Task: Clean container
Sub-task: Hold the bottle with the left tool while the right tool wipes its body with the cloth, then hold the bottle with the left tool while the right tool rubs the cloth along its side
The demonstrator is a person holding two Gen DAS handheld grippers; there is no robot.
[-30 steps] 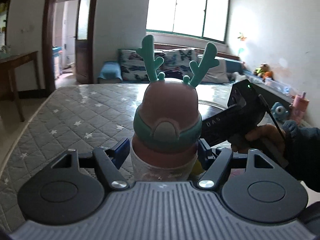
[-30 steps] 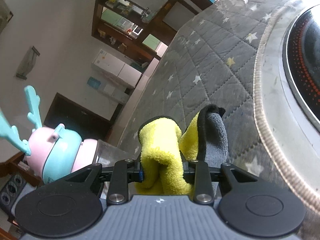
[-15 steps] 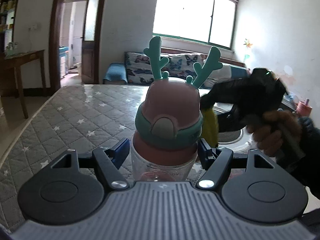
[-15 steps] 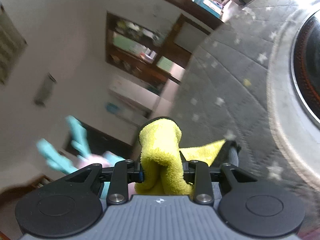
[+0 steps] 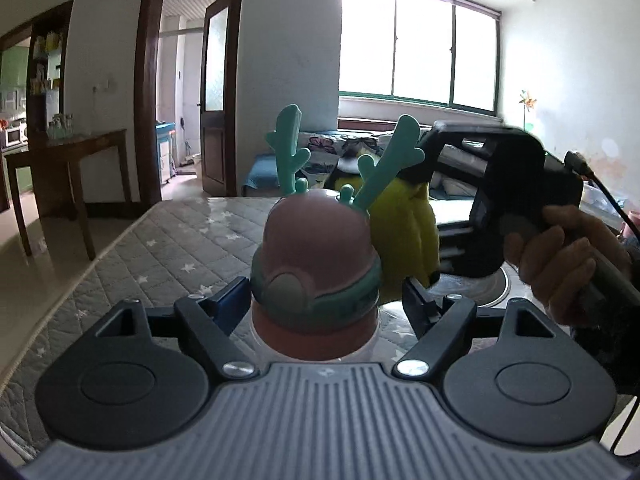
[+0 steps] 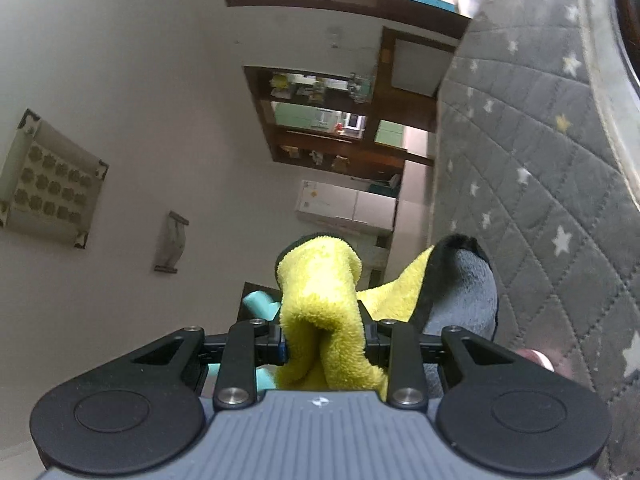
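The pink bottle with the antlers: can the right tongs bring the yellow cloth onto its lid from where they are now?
Probably yes. The right tongs, shut on the yellow cloth, are beside the bottle's lid, with the cloth at the right antler. Only the antlers could catch it.

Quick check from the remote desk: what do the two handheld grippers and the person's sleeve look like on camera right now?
Both grippers match: a ribbed grey housing, two round black discs, black linkage arms with silver screws. The left gripper has black fingers with blue pads; the right gripper shows a small round emblem on its housing. In the left wrist view, the right gripper is a boxy black body with a thin black cable, gripped by a hand with a dark sleeve.
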